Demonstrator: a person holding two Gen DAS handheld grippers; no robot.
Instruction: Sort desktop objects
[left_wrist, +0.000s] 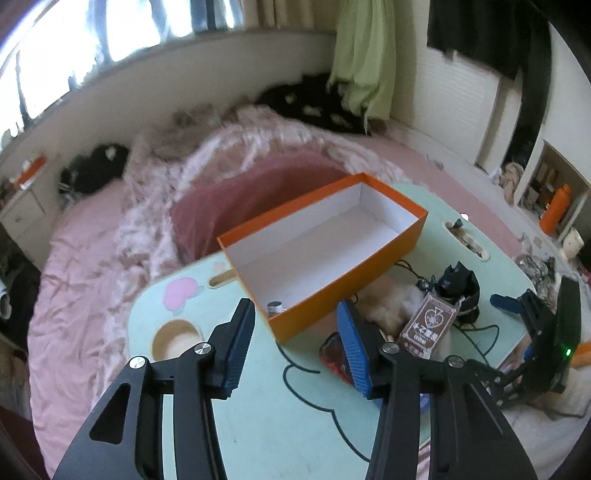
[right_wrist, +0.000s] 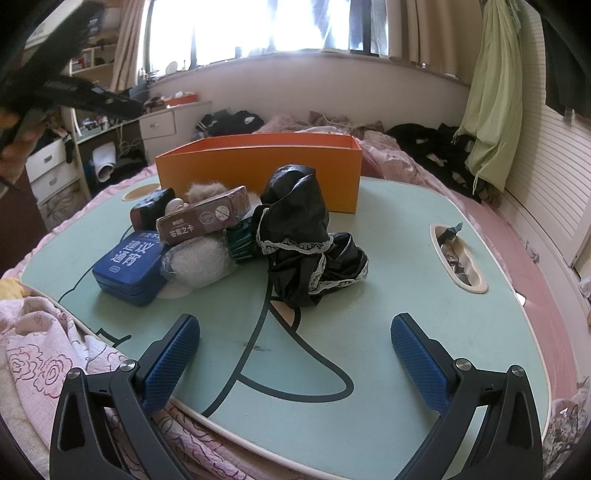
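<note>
Two hand-held grippers work over a pale green lap table (right_wrist: 388, 258) with a dark line drawing on its top, set on a pink bed (left_wrist: 81, 236). At the table's far edge stands an open orange cardboard box (left_wrist: 325, 240) with a white inside; a small silvery cylinder (left_wrist: 274, 307) lies in its near corner. Just in front of the box sits a heap: a crumpled black garment with white lace trim (right_wrist: 306, 236), a blue zipped case with white characters (right_wrist: 129, 266) at the heap's left end, a brown card box (right_wrist: 205, 216) resting on top, and a pale fluffy ball (right_wrist: 201, 260) beneath it. Left gripper (left_wrist: 295, 341) tilts steeply down above the box's near corner, its blue-padded jaws partly apart with nothing between them. Right gripper (right_wrist: 295, 354) slopes gently down at the table's near edge, short of the heap, jaws spread wide and empty.
</note>
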